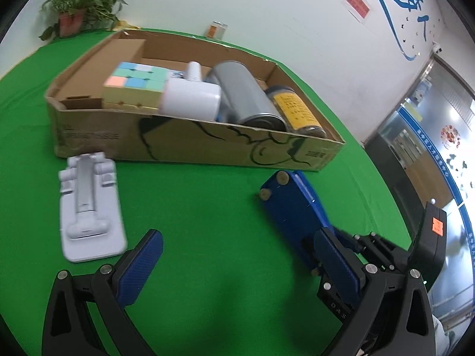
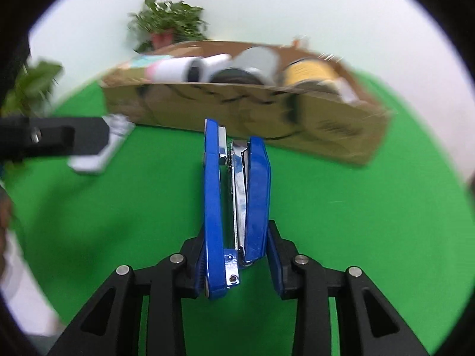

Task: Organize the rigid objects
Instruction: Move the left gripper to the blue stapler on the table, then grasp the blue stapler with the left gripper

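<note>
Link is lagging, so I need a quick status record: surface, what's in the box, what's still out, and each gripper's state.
surface: green cloth
box: cardboard box, open top
in box: colour cube, white cylinder, grey can, yellow-labelled jar
still out: white phone stand, lying flat in front of the box; blue stapler
left gripper: open, empty, right of the stand
right gripper: shut on the stapler's hinge end, its nose pointing at the box
</note>
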### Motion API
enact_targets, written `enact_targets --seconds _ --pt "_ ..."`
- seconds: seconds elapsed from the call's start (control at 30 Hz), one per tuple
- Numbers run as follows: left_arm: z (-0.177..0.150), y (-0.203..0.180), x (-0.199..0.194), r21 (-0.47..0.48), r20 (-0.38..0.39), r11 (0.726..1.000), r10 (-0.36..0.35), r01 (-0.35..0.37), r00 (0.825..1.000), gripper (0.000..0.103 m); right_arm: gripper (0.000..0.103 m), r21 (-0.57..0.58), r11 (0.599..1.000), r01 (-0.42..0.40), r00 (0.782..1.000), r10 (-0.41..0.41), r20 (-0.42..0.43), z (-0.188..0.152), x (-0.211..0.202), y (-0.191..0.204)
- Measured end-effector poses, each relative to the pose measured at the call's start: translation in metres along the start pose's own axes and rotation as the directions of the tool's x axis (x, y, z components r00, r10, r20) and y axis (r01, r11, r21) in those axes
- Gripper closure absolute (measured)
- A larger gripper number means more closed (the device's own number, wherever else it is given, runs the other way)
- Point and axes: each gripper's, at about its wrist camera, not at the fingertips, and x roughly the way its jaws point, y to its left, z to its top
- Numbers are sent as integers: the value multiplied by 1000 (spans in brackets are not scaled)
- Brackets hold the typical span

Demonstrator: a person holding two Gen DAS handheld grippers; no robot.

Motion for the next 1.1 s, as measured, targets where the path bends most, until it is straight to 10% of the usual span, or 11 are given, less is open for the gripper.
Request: enact_targets --seconds 0.17,0.37,0.7,0.97,1.1 --pt "6 -12 15 15 -29 998 -65 65 997 1 70 -247 936 253 967 -233 107 -16 -4 19" --pt "8 5 19 -47 -49 996 -72 70 996 1 18 -205 978 48 963 10 269 -31 -45 32" --pt "-8 5 41 -93 -146 986 -149 137 978 1 19 -1 955 -298 953 298 53 -20 -14 -2" --pt "-19 -3 50 -109 -179 981 -179 161 967 1 52 18 980 -197 979 196 58 -27 -14 4" --pt "-32 -14 49 -92 -183 980 -191 177 964 1 52 73 974 -214 976 210 58 -28 -15 -1"
